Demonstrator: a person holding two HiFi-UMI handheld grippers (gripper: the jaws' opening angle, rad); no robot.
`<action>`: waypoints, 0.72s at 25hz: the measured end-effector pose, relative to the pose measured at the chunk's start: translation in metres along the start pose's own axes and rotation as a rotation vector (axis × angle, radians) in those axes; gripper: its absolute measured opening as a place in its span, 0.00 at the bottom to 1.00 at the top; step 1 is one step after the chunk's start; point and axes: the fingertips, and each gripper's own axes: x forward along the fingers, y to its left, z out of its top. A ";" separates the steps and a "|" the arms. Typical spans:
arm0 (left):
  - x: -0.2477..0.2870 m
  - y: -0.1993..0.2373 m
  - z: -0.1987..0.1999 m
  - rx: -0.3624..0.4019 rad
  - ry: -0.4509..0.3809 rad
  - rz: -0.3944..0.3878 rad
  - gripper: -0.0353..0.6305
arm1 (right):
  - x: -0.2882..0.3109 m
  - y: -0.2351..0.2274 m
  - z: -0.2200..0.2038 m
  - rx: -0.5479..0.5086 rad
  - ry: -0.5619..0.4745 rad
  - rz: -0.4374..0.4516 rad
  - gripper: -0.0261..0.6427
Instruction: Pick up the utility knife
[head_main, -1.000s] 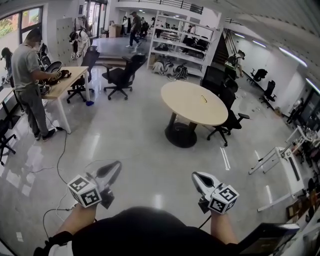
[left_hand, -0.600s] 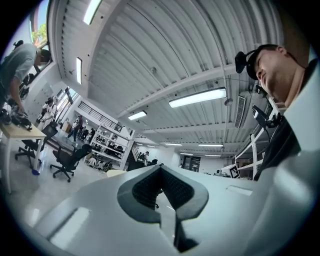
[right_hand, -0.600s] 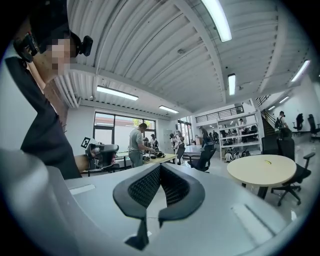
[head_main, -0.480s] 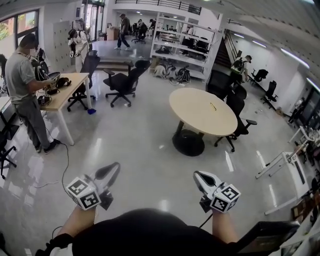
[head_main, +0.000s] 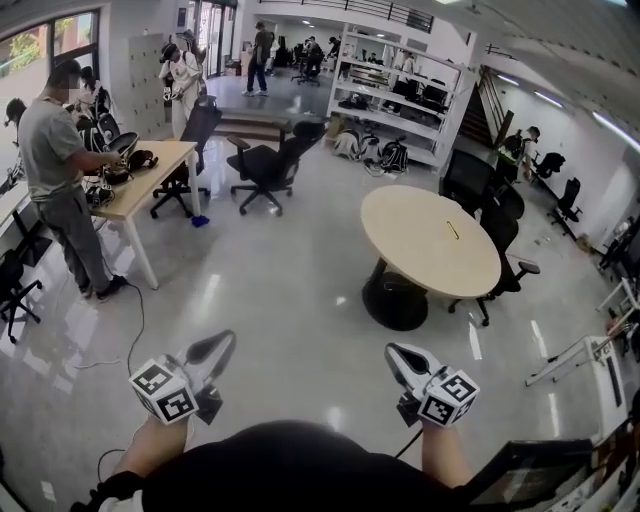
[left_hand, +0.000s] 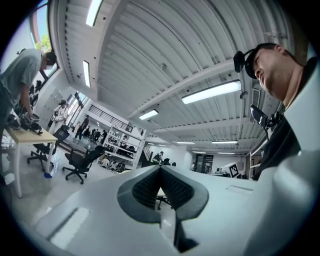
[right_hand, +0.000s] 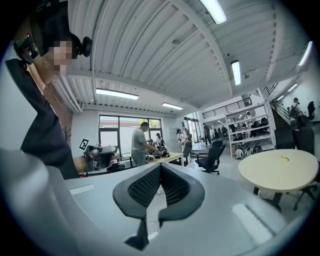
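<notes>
Pressed together, nothing between them: left tongs (head_main: 224, 341) and right tongs (head_main: 393, 353), held low over the floor (head_main: 280, 300). The utility knife (head_main: 452, 230), a small yellow sliver, lies on the round tabletop (head_main: 400, 225), well apart from both tongs, ahead and to the right.

Black top (head_main: 290, 465), white left hand-held gripper (head_main: 222, 342), matching right hand-held gripper (head_main: 393, 353)
</notes>
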 end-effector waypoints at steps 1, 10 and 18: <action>0.012 0.002 0.001 0.015 -0.005 0.013 0.04 | 0.006 -0.015 0.003 -0.006 -0.002 0.018 0.06; 0.132 0.025 0.009 0.019 -0.090 0.155 0.04 | 0.066 -0.155 0.048 -0.102 0.028 0.160 0.06; 0.233 0.039 -0.008 0.005 -0.069 0.152 0.04 | 0.099 -0.248 0.059 -0.099 0.030 0.212 0.06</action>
